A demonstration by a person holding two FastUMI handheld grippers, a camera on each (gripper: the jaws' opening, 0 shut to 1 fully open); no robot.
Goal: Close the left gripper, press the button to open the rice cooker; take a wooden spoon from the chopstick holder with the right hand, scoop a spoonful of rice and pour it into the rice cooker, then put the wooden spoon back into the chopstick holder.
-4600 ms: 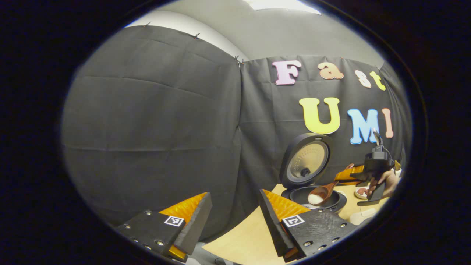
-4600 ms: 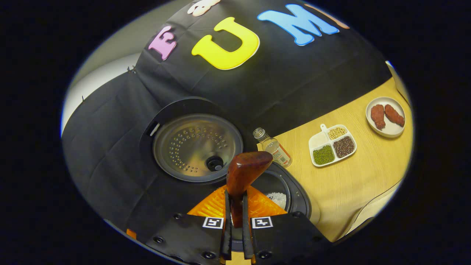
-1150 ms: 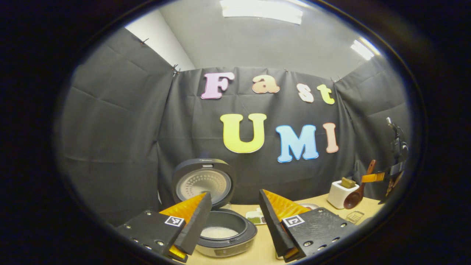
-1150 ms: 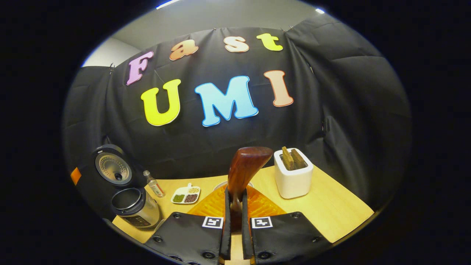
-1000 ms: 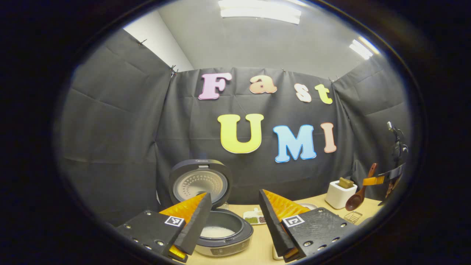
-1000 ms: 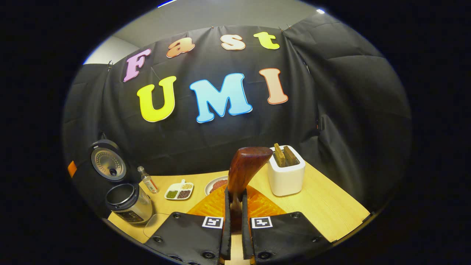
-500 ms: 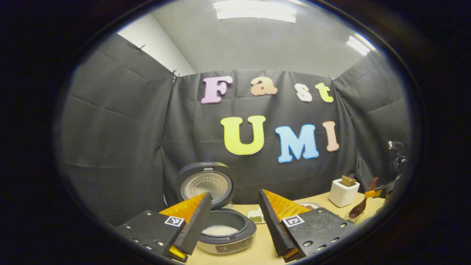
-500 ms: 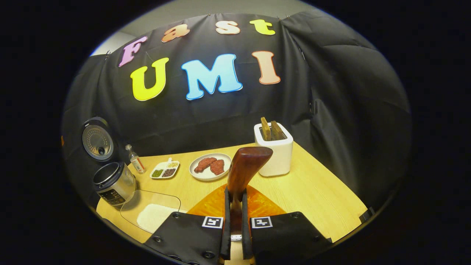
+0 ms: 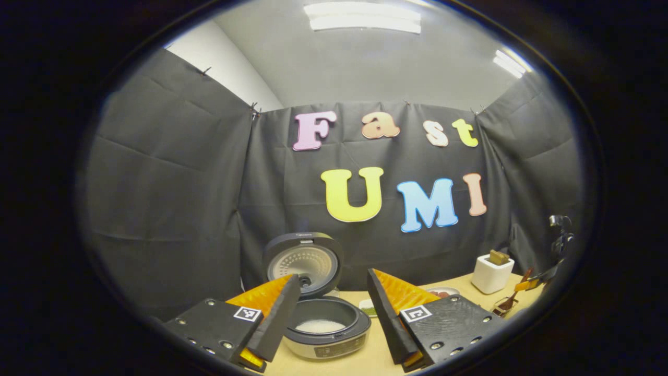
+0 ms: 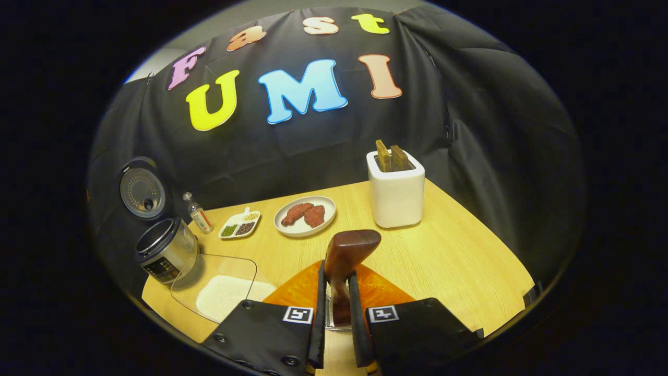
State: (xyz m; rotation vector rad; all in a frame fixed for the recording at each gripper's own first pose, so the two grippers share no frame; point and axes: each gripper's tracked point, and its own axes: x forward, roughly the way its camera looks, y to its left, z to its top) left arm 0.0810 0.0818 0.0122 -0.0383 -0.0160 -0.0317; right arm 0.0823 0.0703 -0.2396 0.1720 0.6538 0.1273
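Observation:
My right gripper [image 10: 336, 274] hovers over the table's front edge with the wooden spoon [image 10: 347, 250] standing handle-up between its fingers. The jaws are slightly parted and a gap shows on the handle's left side. The spoon's lower end goes down into a small wire holder [image 10: 330, 312] just under the fingers. In the left gripper view my left gripper [image 9: 333, 277] is open and holds nothing, just in front of the open rice cooker [image 9: 326, 329], which has white rice [image 9: 320, 326] in its pot. Far to the right there are the right gripper [image 9: 537, 281] and the spoon [image 9: 509, 302].
The rice cooker [image 10: 164, 248] stands at the table's left end, lid [image 10: 142, 188] up. Beside it lies a clear tray of rice [image 10: 222, 290]. Behind are a small bottle [image 10: 200, 214], a divided dish [image 10: 240, 225], a plate [image 10: 305, 227] of meat and a white box [image 10: 395, 196].
The right gripper carried the spoon from the cooker to the table's front right and lowered it. In the last half second its jaws parted a little and the handle sank between them.

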